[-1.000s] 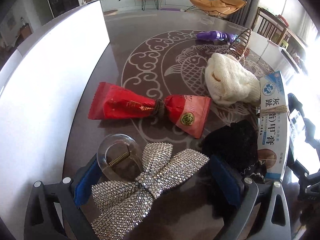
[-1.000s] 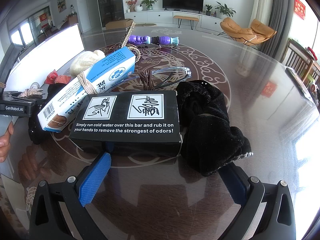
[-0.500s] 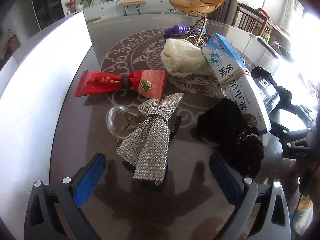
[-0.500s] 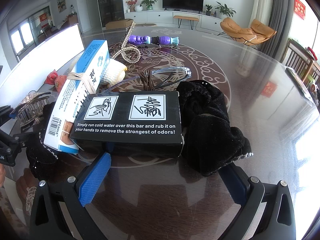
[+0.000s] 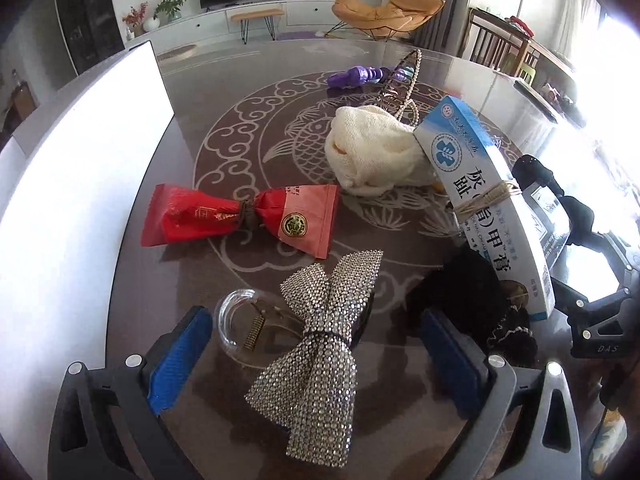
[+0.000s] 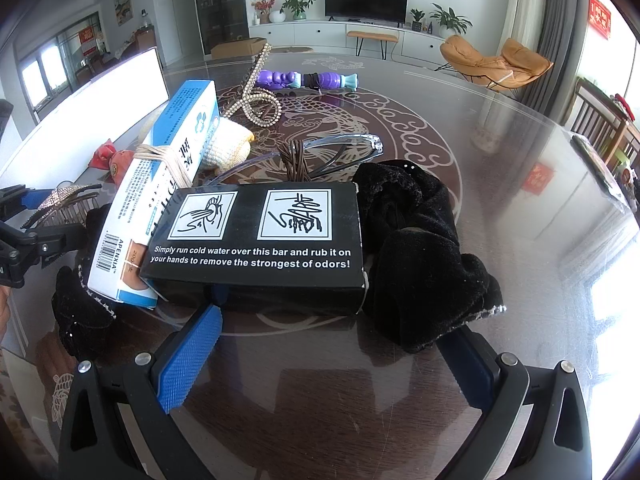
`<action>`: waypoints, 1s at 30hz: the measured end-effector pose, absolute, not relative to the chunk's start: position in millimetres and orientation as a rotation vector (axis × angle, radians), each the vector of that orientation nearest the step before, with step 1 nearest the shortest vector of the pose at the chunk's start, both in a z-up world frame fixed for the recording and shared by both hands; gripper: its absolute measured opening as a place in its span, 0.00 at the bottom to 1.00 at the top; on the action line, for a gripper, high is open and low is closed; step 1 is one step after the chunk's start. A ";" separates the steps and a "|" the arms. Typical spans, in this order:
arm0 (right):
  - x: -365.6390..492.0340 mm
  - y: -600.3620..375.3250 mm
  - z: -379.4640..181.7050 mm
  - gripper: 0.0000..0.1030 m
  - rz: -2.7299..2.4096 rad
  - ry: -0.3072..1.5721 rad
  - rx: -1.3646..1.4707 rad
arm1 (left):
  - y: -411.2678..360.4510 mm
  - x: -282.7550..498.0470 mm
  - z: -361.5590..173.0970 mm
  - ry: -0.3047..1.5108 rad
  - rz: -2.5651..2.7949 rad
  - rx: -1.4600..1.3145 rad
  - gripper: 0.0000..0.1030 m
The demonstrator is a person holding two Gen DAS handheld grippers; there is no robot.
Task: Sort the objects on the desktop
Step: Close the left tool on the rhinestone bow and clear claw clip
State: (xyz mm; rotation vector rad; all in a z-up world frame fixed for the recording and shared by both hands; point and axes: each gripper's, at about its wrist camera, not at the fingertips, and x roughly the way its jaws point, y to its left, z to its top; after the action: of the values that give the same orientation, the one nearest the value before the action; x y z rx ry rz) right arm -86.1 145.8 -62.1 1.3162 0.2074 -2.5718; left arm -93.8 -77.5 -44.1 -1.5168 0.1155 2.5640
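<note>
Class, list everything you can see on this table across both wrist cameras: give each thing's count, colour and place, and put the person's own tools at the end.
Rhinestone bow clip: one, silver with a clear claw, between the left tool's fingers.
Snack packet: one, red, tied at the middle, beyond the bow.
Knit pouch: one, cream, mid-table beside the blue box.
Ointment box: one, blue and white, bound with a band, tilted against the black box.
Black box: one, black with white print, before the right tool.
Velvet scrunchie: one, black, right of the black box.
Purple toy: one, purple and teal, far side.
Beaded hair clip: one, pearl-coloured, upright by the pouch.
Table: one, dark, patterned.
Left tool: open around the bow.
Right tool: open.
</note>
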 end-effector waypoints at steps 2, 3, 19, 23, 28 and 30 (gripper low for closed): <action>-86.3 145.5 -62.2 1.00 -2.572 0.207 1.316 | -72.8 -97.8 -49.8 0.128 2.565 -1.542 1.00; -86.1 145.7 -62.1 1.00 -2.572 0.207 1.316 | -70.5 -99.2 -52.4 0.135 2.561 -1.558 1.00; -86.3 145.3 -62.1 1.00 -2.572 0.207 1.316 | -58.9 -89.9 -41.8 0.204 2.510 -1.484 0.49; -85.7 145.7 -61.9 1.00 -2.572 0.207 1.316 | -61.7 -72.7 -41.5 0.210 2.525 -1.464 0.47; -85.7 145.7 -61.9 1.00 -2.572 0.207 1.316 | -81.3 -47.5 -40.8 0.097 2.566 -1.472 0.47; -85.7 145.7 -61.8 1.00 -2.572 0.207 1.316 | -90.2 -37.6 -39.5 0.067 2.593 -1.470 0.47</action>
State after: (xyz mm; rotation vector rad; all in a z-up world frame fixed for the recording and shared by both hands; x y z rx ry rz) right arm -85.7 145.7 -61.8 1.3162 0.2073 -2.5718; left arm -37.6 -90.2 -39.5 -1.4699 0.0672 2.5930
